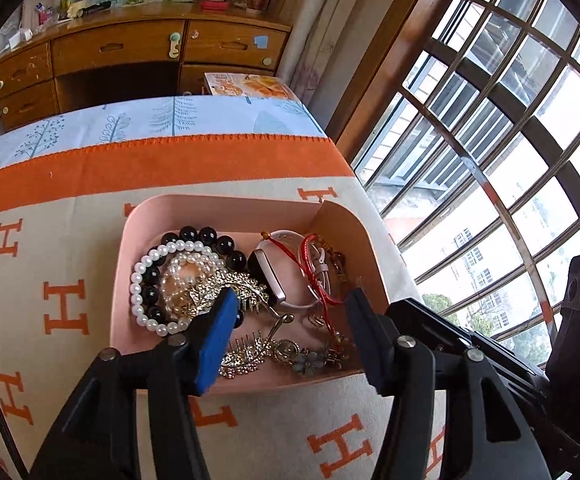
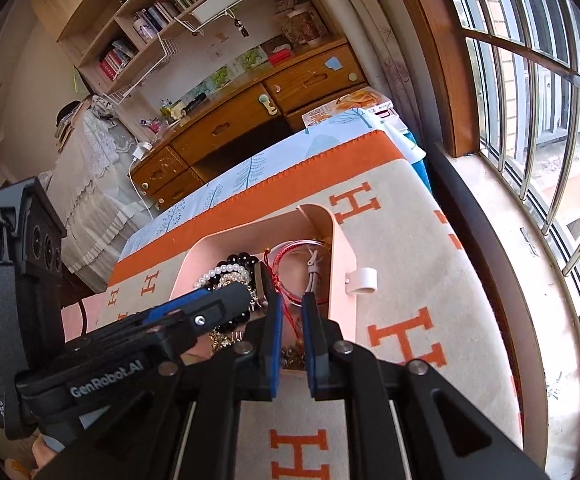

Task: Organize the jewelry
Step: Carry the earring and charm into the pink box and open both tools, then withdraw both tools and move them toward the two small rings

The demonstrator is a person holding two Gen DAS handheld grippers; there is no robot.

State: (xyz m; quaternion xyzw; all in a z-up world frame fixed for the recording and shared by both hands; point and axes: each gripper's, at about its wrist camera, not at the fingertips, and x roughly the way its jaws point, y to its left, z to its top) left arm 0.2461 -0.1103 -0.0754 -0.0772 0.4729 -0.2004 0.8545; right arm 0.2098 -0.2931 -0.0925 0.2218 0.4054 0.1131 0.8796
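Left gripper [image 1: 290, 312] jaws spread wide over the pink rectangular plastic tray [image 1: 225, 210]; gold leaf-shaped brooch [image 1: 225, 286] sits between them. Right gripper [image 2: 291, 312] jaws nearly together with a narrow gap, red cord bracelet [image 2: 290, 258] just beyond; pinch unclear

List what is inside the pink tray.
The pink tray holds a black bead bracelet, a pearl bracelet, a gold leaf brooch, a white-strapped watch, red cords and a flower pin. The fingers and the pile hide whatever lies beneath.
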